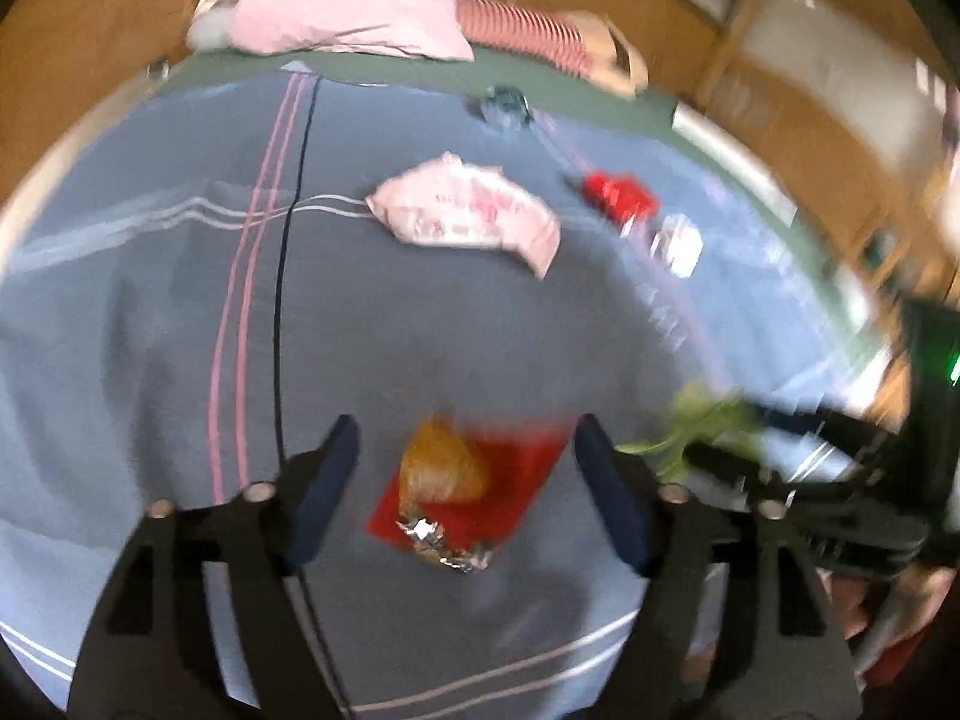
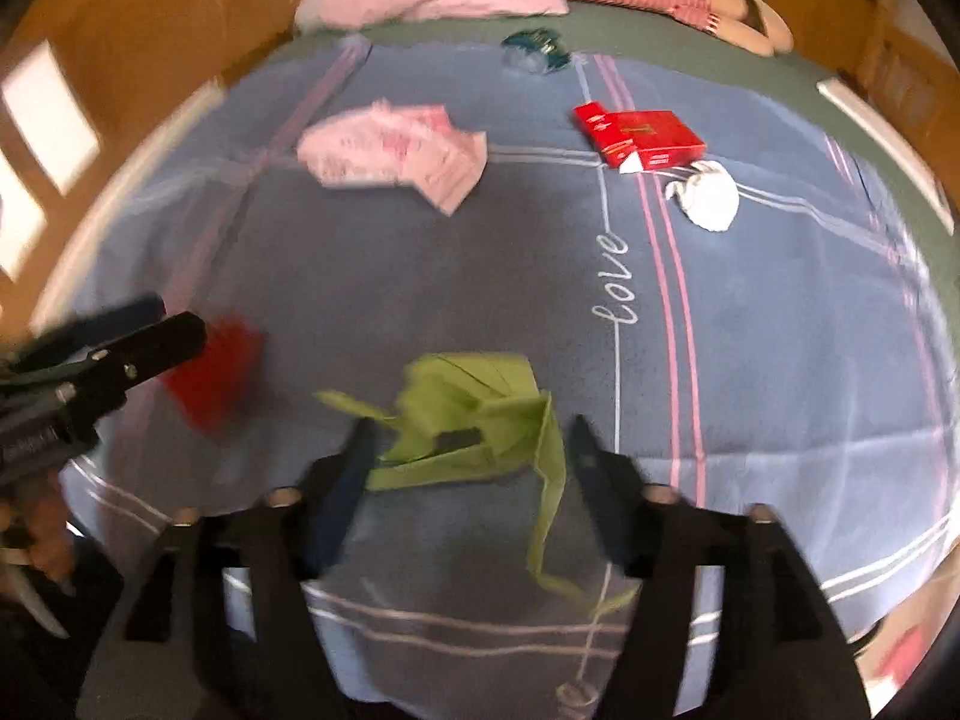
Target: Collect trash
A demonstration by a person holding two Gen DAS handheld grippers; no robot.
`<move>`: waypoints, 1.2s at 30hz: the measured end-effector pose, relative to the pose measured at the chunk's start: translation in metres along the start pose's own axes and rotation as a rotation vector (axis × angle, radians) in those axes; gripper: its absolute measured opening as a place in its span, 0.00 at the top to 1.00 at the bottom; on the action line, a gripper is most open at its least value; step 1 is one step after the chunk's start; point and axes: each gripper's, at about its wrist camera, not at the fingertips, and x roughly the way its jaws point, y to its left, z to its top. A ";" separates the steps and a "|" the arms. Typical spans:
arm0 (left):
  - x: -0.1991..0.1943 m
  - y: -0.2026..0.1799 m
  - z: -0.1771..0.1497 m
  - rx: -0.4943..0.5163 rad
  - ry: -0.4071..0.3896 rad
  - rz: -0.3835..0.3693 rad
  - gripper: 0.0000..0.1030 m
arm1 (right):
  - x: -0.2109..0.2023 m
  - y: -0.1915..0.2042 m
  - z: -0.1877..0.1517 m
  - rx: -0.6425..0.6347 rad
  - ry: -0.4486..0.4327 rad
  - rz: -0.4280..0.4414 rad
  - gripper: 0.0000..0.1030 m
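Observation:
Trash lies on a blue blanket [image 1: 150, 312] on a bed. My left gripper [image 1: 465, 438] is open just above a red snack wrapper [image 1: 480, 492] with orange print and a foil end. My right gripper [image 2: 468, 438] is open around a crumpled green paper [image 2: 474, 420], which also shows in the left wrist view [image 1: 696, 426]. Farther off lie a pink wrapper [image 1: 468, 210] [image 2: 390, 150], a red box [image 2: 636, 135] [image 1: 618, 195], a white crumpled tissue [image 2: 708, 195] [image 1: 678, 243] and a teal and clear wrapper [image 2: 534, 51] [image 1: 504, 105].
A pink pillow [image 1: 354, 0] and a striped cushion [image 1: 522, 30] lie at the head of the bed. Wooden furniture [image 1: 810, 120] stands along the right side. The left gripper's arm [image 2: 90, 372] reaches in beside the red wrapper [image 2: 216, 372].

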 end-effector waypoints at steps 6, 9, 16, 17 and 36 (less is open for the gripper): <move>-0.011 0.057 0.002 -0.338 -0.027 -0.089 0.24 | -0.017 -0.025 -0.011 0.168 -0.035 0.055 0.28; -0.003 0.046 0.002 -0.285 0.014 -0.048 0.25 | -0.015 -0.025 -0.012 0.171 -0.025 0.014 0.28; 0.039 -0.001 -0.002 -0.101 0.146 -0.057 0.23 | -0.018 -0.030 -0.014 0.191 -0.031 -0.032 0.28; 0.045 -0.004 -0.002 -0.091 0.159 -0.060 0.23 | -0.018 -0.032 -0.015 0.200 -0.032 -0.035 0.28; 0.042 -0.015 -0.003 0.023 0.081 0.157 0.71 | 0.002 -0.019 -0.015 0.115 -0.005 -0.115 0.28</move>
